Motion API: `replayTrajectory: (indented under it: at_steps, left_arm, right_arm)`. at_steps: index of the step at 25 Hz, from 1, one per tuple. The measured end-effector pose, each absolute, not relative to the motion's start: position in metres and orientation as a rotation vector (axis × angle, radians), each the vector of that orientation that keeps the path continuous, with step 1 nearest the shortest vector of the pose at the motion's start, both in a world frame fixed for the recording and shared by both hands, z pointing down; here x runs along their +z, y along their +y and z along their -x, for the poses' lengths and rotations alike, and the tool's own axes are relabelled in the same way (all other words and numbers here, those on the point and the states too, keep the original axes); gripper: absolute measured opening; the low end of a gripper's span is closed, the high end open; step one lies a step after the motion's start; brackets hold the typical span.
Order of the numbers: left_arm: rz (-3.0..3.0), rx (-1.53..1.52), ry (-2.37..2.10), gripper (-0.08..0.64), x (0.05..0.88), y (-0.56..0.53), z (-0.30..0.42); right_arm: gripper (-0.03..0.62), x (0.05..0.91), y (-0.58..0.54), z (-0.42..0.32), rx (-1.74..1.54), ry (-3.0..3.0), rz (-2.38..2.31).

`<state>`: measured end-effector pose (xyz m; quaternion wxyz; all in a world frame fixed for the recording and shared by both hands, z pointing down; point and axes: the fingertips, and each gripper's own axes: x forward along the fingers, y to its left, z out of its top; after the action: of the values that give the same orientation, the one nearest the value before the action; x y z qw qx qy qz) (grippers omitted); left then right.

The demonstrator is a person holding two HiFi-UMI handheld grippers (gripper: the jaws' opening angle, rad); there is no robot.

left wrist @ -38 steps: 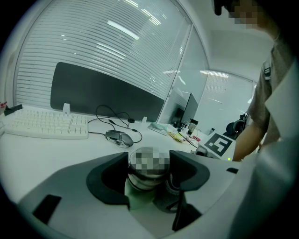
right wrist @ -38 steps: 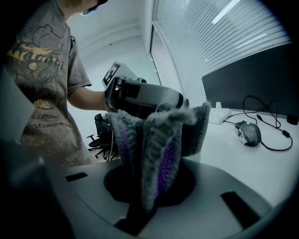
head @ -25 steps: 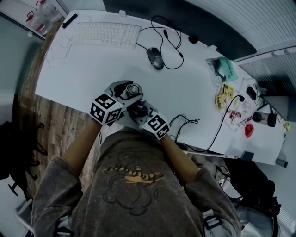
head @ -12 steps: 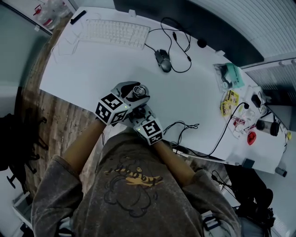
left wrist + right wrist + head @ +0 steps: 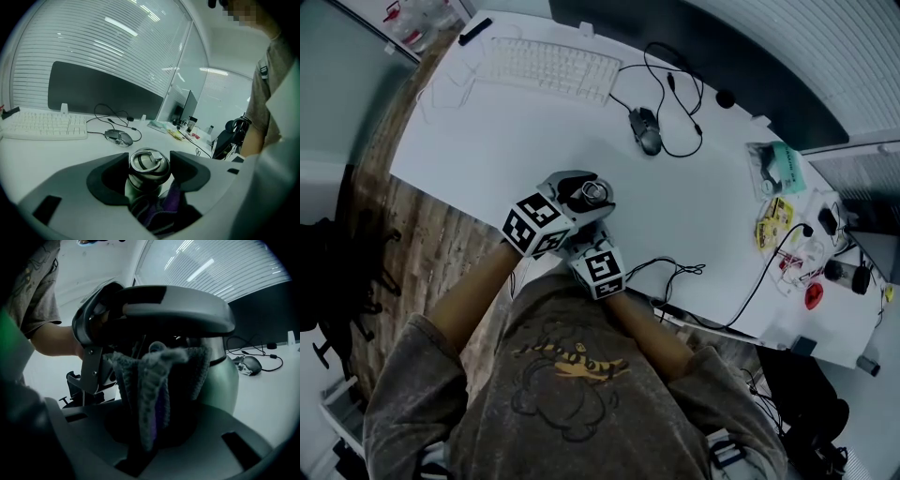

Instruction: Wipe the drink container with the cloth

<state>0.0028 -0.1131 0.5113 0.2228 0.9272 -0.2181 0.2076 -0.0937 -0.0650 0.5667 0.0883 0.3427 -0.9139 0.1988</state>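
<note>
The drink container (image 5: pixel 593 194) stands near the table's (image 5: pixel 487 141) front edge, between the left gripper's (image 5: pixel 149 159) jaws. The cloth (image 5: pixel 147 376), in the right gripper (image 5: pixel 586 240), lies against its near side. Behind, the keyboard (image 5: pixel 548 66) lies left of the mouse (image 5: pixel 647 129).

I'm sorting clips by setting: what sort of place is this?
Most likely an office workstation: a white desk carrying a keyboard and a wired mouse, with slatted blinds behind it.
</note>
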Motion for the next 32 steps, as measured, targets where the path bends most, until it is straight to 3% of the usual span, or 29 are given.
replayTrajectory:
  at_steps: [14,32]
  left_arm:
    - [-2.593,0.603,-0.616,0.28,0.501,-0.112,0.006]
    - [-2.655,0.231,-0.811,0.279,0.389,-0.132,0.034]
  right_arm:
    - [0.049,0.557,-0.057,0.096,0.67,-2.767,-0.85]
    - [0.051,0.446,-0.052,0.061,0.451,-2.874,-0.799]
